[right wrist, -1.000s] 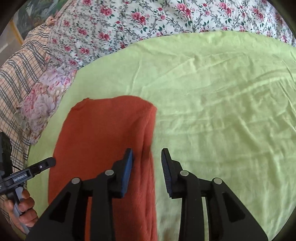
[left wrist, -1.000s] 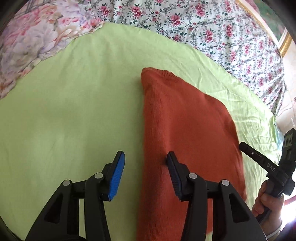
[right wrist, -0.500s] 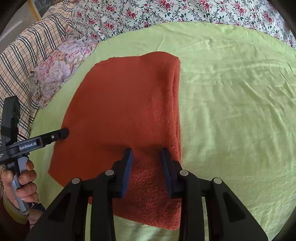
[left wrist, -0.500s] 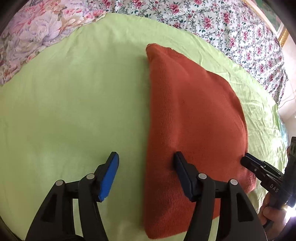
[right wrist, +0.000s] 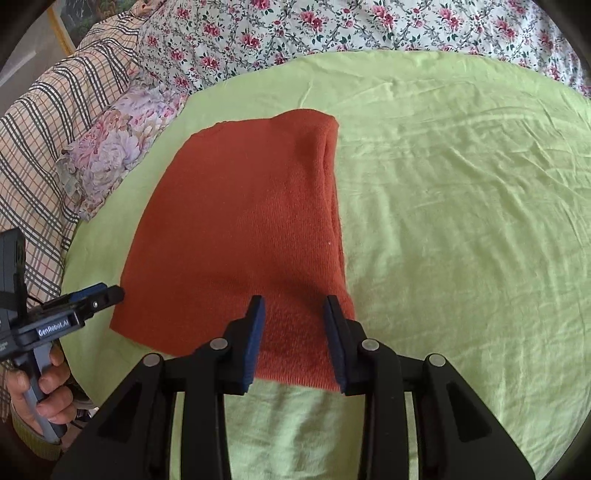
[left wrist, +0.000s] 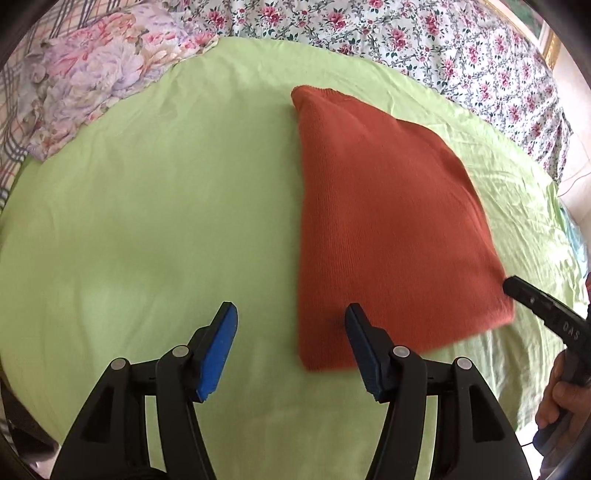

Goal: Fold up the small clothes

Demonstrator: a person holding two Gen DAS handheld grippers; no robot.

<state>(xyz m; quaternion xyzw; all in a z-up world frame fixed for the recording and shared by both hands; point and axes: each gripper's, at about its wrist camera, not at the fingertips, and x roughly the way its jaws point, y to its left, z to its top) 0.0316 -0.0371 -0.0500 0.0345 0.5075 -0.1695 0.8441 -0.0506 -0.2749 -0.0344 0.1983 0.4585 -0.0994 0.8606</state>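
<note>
A folded rust-orange knit garment (left wrist: 388, 206) (right wrist: 251, 229) lies flat on the light green sheet (left wrist: 147, 221) (right wrist: 461, 221). My left gripper (left wrist: 290, 308) hovers open over the garment's near left corner; one pad is over the sheet, the other over the knit, and nothing is gripped. My right gripper (right wrist: 294, 301) hangs above the near right corner by the thick folded edge. Its jaws are opening, with the cloth lying beneath them and the pads not pressing on it. Each view shows the other gripper at its side edge: the right gripper (left wrist: 546, 321), the left gripper (right wrist: 110, 295).
Flower-print bedding (left wrist: 406, 37) (right wrist: 332, 26) runs along the far side. A pastel floral pillow (left wrist: 92, 74) (right wrist: 118, 140) and plaid cloth (right wrist: 44, 147) lie far left. A person's hands (left wrist: 557, 402) (right wrist: 40, 391) hold the gripper handles. Bare green sheet spreads on both sides of the garment.
Both grippers drew back toward the near edge, so the garment's near hem came into view. The left jaws widened. The right gripper went from straddling the right fold to hovering over the near corner.
</note>
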